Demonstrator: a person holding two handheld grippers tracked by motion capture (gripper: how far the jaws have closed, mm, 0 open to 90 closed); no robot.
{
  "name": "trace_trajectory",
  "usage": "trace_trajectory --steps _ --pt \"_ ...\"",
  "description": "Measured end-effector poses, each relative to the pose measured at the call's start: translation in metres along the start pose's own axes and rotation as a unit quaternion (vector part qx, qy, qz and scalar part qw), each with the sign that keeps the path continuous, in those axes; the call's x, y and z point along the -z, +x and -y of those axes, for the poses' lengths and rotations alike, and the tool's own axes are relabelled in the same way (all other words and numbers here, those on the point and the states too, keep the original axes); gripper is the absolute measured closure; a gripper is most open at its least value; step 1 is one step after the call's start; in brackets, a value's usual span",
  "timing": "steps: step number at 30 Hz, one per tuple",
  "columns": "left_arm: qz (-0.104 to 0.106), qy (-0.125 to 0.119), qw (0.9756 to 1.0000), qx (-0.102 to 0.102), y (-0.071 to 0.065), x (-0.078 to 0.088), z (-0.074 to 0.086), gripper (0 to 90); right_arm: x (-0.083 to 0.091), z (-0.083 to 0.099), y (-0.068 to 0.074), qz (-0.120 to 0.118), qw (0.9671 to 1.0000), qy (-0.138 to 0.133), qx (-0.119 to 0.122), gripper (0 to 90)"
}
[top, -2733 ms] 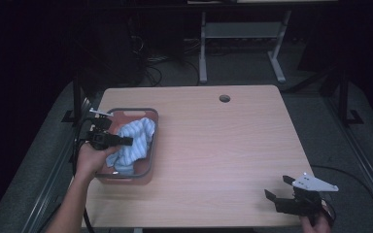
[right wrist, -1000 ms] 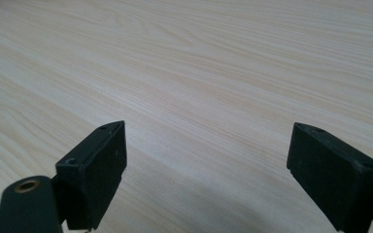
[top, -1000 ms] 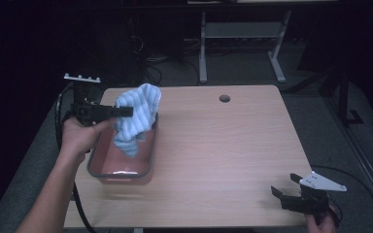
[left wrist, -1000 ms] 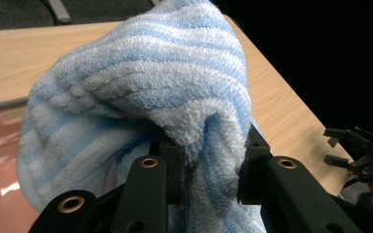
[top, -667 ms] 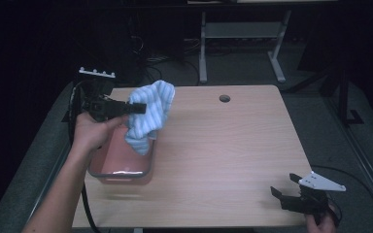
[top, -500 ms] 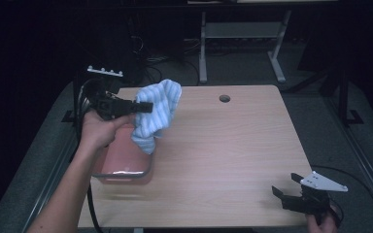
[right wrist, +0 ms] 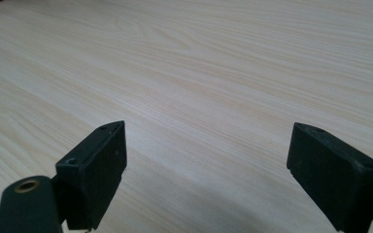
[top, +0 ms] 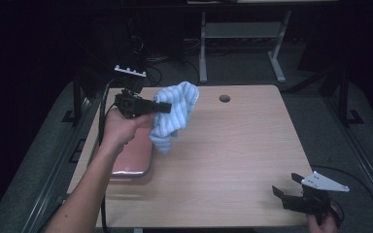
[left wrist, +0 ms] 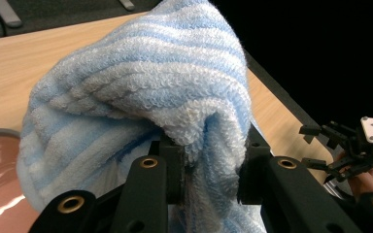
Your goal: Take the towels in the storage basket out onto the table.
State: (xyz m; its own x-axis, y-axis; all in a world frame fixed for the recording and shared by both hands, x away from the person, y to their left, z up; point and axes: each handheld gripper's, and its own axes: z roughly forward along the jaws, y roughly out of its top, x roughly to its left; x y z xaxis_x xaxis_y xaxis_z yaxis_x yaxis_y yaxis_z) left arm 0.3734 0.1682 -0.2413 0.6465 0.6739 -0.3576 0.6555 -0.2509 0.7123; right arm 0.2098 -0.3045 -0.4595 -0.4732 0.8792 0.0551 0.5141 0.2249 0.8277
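A blue and white striped towel [top: 175,114] hangs in the air above the table's left half, bunched at the top. My left gripper [top: 164,107] is shut on that bunch, held level and pointing right. In the left gripper view the towel [left wrist: 141,102] bulges over both black jaws, pinched between them at my left gripper [left wrist: 209,170]. A reddish tray [top: 133,158] lies on the table below and left of the towel. My right gripper [top: 287,187] rests low at the table's front right corner, open, with bare wood between its jaws [right wrist: 206,165].
The wooden table [top: 233,145] has a round hole [top: 224,98] near its far edge. A metal stand [top: 243,36] and cables sit on the dark floor behind. Black rails run along both table sides.
My left gripper has lifted the towel out of the tray and carried it right, toward the table's middle. The right gripper has stayed put.
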Motion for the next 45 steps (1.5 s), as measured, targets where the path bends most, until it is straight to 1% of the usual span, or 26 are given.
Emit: trace_trajectory --steps 3,6,16,25,34,38,39,40,41,42,45 --pt "0.003 0.003 1.0000 -0.001 -0.002 -0.007 -0.002 70.7 -0.001 0.000 0.000 0.000 1.0000 0.001 0.000 13.7" --pt "0.007 0.006 1.0000 -0.005 -0.004 -0.012 -0.004 70.7 -0.001 0.000 0.001 0.001 1.0000 -0.001 0.006 13.7" --pt "0.019 0.017 0.9996 -0.010 -0.009 -0.036 -0.006 70.7 0.000 0.000 0.000 0.001 1.0000 -0.003 0.004 13.8" --pt "0.035 0.024 0.9991 -0.008 -0.013 -0.059 -0.005 70.7 -0.001 0.000 0.000 -0.001 1.0000 -0.002 0.003 13.7" --pt "0.043 0.035 0.9985 -0.007 -0.016 -0.081 -0.005 70.6 -0.002 -0.002 0.001 -0.002 1.0000 -0.006 0.004 13.8" --pt "0.045 0.039 0.9982 -0.007 -0.018 -0.089 -0.005 70.7 -0.003 -0.002 0.002 -0.005 1.0000 -0.004 0.005 13.8" --pt "0.046 0.040 0.9981 -0.010 -0.019 -0.091 -0.005 70.6 -0.004 -0.002 0.003 -0.006 1.0000 -0.003 0.003 13.8" --pt "0.047 0.041 0.9980 -0.008 -0.019 -0.093 -0.005 70.6 -0.005 -0.002 0.002 -0.007 1.0000 -0.002 0.005 13.8" --pt "0.048 0.044 0.9978 -0.011 -0.020 -0.097 -0.005 70.6 -0.005 -0.002 0.003 -0.007 1.0000 0.000 0.003 13.8" --pt "0.048 0.044 0.9978 -0.011 -0.020 -0.097 -0.005 70.6 -0.005 -0.002 0.003 -0.007 1.0000 0.000 0.003 13.8" --pt "0.053 0.045 0.9976 -0.007 -0.021 -0.104 -0.004 70.6 -0.006 -0.003 0.003 -0.008 1.0000 0.002 0.004 13.8"
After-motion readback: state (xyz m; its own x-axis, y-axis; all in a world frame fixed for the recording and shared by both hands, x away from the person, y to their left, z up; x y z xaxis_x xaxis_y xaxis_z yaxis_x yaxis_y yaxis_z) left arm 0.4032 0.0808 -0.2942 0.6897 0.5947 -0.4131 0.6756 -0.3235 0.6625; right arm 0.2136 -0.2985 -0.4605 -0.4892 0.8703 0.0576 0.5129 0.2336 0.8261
